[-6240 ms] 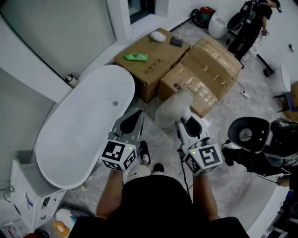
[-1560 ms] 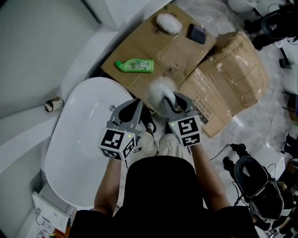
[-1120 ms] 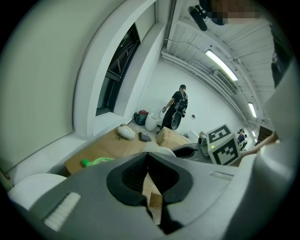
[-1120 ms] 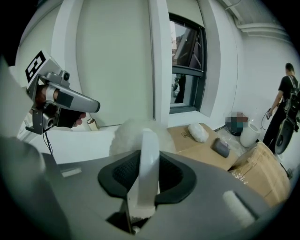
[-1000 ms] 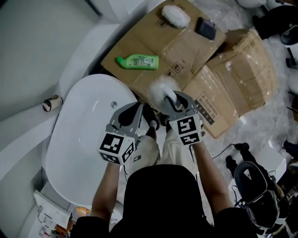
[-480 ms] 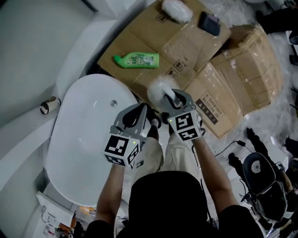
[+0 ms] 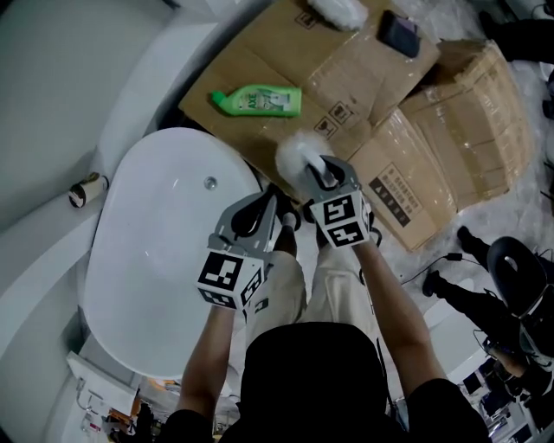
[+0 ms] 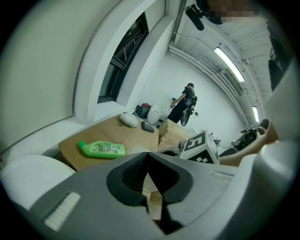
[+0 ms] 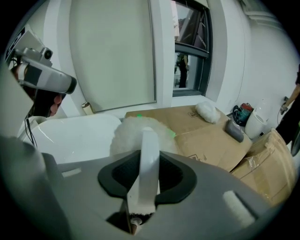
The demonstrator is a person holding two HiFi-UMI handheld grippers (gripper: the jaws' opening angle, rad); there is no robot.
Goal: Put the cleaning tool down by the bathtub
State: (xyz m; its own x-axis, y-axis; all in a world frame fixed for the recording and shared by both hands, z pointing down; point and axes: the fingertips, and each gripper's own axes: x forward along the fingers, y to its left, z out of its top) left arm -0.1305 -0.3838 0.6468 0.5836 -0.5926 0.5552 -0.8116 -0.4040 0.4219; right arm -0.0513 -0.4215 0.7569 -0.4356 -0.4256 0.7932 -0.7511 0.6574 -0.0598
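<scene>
My right gripper (image 7: 322, 176) is shut on the white handle of the cleaning tool (image 7: 297, 156), a fluffy white pad that hangs over the near edge of the flat cardboard box (image 7: 260, 60), just right of the white bathtub (image 7: 147, 260). In the right gripper view the handle (image 9: 147, 164) runs up between the jaws to the fluffy head (image 9: 131, 133). My left gripper (image 7: 256, 212) hovers beside the tub's right rim, jaws shut on nothing. In the left gripper view the jaw tips (image 8: 150, 180) meet.
A green bottle (image 7: 257, 101) lies on the flat box, with a second white pad (image 7: 339, 10) and a dark sponge (image 7: 401, 35) farther back. Taped boxes (image 7: 450, 138) stand to the right. A paper roll (image 7: 84, 189) sits left of the tub. A person (image 8: 180, 105) stands far off.
Over six seconds I have walked from the open floor up to the tub's end. In the last half second both grippers stay close together, the tool still held.
</scene>
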